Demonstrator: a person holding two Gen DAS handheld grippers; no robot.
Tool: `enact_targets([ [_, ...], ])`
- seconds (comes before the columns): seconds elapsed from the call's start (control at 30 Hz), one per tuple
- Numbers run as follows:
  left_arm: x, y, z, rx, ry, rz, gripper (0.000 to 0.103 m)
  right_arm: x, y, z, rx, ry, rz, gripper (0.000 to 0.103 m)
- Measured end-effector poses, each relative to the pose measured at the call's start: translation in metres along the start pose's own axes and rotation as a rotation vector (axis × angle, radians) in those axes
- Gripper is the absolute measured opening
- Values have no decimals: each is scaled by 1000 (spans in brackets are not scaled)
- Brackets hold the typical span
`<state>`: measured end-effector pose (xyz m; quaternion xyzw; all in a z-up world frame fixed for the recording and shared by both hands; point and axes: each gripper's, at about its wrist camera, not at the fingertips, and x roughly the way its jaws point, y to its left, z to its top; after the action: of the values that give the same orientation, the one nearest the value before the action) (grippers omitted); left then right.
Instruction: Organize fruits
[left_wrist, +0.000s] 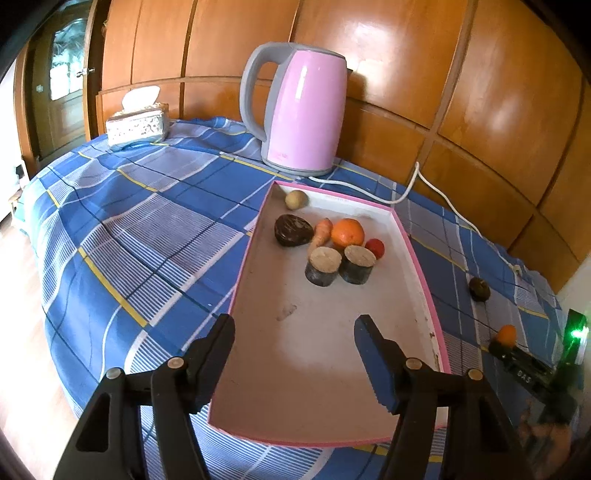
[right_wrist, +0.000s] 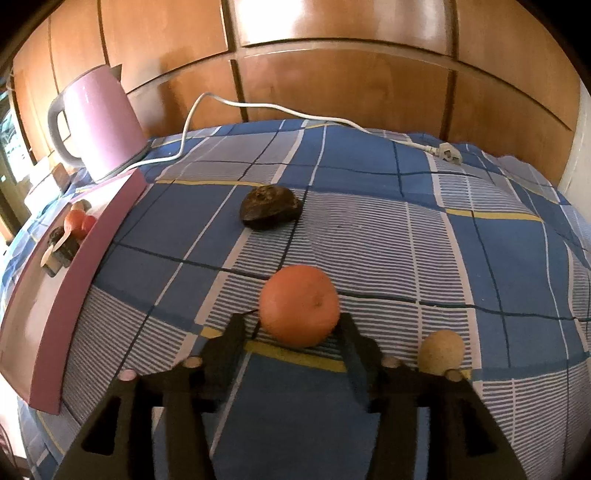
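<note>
The shallow pink-rimmed box (left_wrist: 417, 258) lies on the table's blue checked cloth (left_wrist: 129, 221) and holds the gathered produce toward its far end: a pale round fruit (left_wrist: 296, 199) in the far corner, a dark wrinkled fruit (left_wrist: 293, 230), a small carrot (left_wrist: 320, 233), an orange (left_wrist: 347, 232), a small red fruit (left_wrist: 375, 248), and two cut cylinders with pale tops (left_wrist: 323, 266) standing side by side. The near half of the box is bare. The left tool (left_wrist: 293, 334) hangs over that near end with its jaws spread and nothing between them. Outside the box, on the cloth, a second orange (right_wrist: 299, 305) sits between the fingers of the right tool (right_wrist: 291, 326); the right-hand finger looks to be at its skin and the left one just off it, though I cannot tell for sure whether either presses. Just beside that tool lies another pale round fruit (right_wrist: 442, 351), and farther off a dark wrinkled fruit (right_wrist: 269, 206). Behind the box stand a pink kettle (left_wrist: 303, 110) with its white cord (right_wrist: 258, 107) trailing unplugged, and a tissue box (left_wrist: 137, 123) near the wooden panelling (left_wrist: 480, 74).
</note>
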<state>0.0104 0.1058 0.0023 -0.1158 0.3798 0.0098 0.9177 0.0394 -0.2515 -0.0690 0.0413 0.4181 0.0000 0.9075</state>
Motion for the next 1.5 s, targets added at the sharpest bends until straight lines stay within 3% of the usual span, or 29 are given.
enact_targets([
  [0.17,1,-2,-4,6,3,-5,69,-8,-1,4,31,11,28,69],
  [0.57,1,-1,-6,-2,2,-9,69,-20,3,19,-20,-9,-2,70],
  [0.6,0,-1,-6,-2,0,-7,69,-17,5,21,-29,-3,-12,68],
  [0.67,-1,0,-6,-1,-4,0,69,-9,9,25,-52,16,-30,37],
  [0.73,-2,2,-7,-4,-5,2,69,-6,14,24,-95,14,-85,36],
  [1.0,0,5,-6,-16,2,9,69,-16,13,23,-87,3,-87,34],
  [1.17,1,6,-7,-23,5,10,71,-35,22,30,-83,-33,-21,34],
  [1.5,0,10,-8,-35,6,10,72,-59,92,41,-195,-47,237,34],
])
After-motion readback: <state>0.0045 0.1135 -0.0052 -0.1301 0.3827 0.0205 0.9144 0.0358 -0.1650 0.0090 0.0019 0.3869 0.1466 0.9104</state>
